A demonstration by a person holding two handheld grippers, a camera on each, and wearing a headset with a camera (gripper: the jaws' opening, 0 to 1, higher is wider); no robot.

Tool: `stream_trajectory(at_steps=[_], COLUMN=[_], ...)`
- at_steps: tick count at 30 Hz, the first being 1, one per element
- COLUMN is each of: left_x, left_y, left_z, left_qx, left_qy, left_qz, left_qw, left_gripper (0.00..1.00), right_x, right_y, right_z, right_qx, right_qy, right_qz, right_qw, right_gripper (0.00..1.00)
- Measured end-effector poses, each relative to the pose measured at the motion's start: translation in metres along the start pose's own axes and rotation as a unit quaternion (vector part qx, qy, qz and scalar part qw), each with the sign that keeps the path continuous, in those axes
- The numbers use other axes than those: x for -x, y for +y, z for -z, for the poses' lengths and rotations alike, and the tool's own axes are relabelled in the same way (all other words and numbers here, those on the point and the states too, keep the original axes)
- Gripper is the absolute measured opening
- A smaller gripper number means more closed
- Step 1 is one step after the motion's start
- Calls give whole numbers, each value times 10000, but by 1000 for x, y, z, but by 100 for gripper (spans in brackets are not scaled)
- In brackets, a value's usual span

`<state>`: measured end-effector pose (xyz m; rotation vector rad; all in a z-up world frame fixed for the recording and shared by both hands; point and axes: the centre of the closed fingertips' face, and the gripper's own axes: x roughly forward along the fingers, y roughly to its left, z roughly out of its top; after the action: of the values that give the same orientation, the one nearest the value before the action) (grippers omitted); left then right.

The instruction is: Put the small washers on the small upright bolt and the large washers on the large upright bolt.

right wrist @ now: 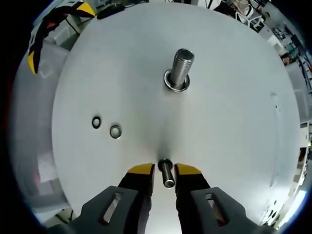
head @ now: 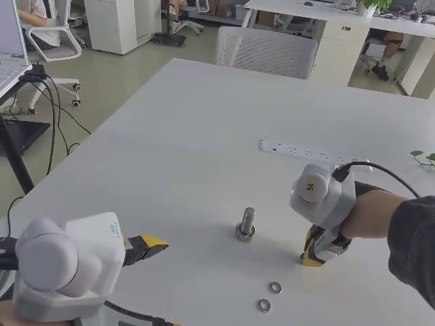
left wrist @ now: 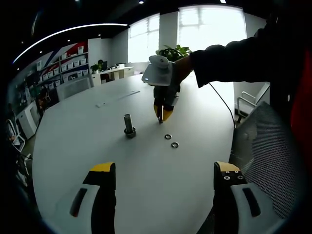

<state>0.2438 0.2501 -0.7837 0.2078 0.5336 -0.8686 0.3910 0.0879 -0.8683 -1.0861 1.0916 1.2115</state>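
Standing in an office, the white table (head: 170, 136) offers wide open surface. The left gripper (left wrist: 163, 170) gapes near its edge. The right gripper (right wrist: 165, 170) flanks the small bolt (right wrist: 167, 176), grip unclear. The big bolt (right wrist: 180, 68) and two washers (right wrist: 115, 131) sit nearby.

Table (head: 170, 136): you work on a white top, smooth and matt, with a faint sheen.
Large bolt (right wrist: 181, 68): bare grey metal with a ridged thread and a dull shine.
Small bolt (right wrist: 166, 174): metal too, bright on its end face.
Washers (head: 274, 287): thin metal rings, glossy.
Your right gripper (head: 312, 257): smooth pale grey plastic shell; dark matt jaws with yellow tips.
Your left gripper (left wrist: 163, 168): white and grey plastic housing, satin; the same dark, yellow-tipped jaws.
Power strip (head: 306, 151): smooth white plastic.
Chair (head: 265, 51): white mesh back.
Your sleeve (head: 414, 244): dark matt cloth.
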Motion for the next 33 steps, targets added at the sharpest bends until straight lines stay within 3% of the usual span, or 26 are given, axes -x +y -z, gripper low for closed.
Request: stream_trajectory(at_steps=[18, 33], left_x=[-2, -3], left_y=[-1, -4], left_z=[-4, -8], left_qx=[-53, -109], left_qy=[-30, -58], left_qz=[33, 62], left_qw=[10000, 9999], left_gripper=[83, 83], right_x=[16, 30], right_y=[1, 9], right_z=[10, 21], right_qx=[-271, -489], right_qy=[-165, -319], right_qz=[87, 185], right_qw=[9995, 9981], right_gripper=[38, 43])
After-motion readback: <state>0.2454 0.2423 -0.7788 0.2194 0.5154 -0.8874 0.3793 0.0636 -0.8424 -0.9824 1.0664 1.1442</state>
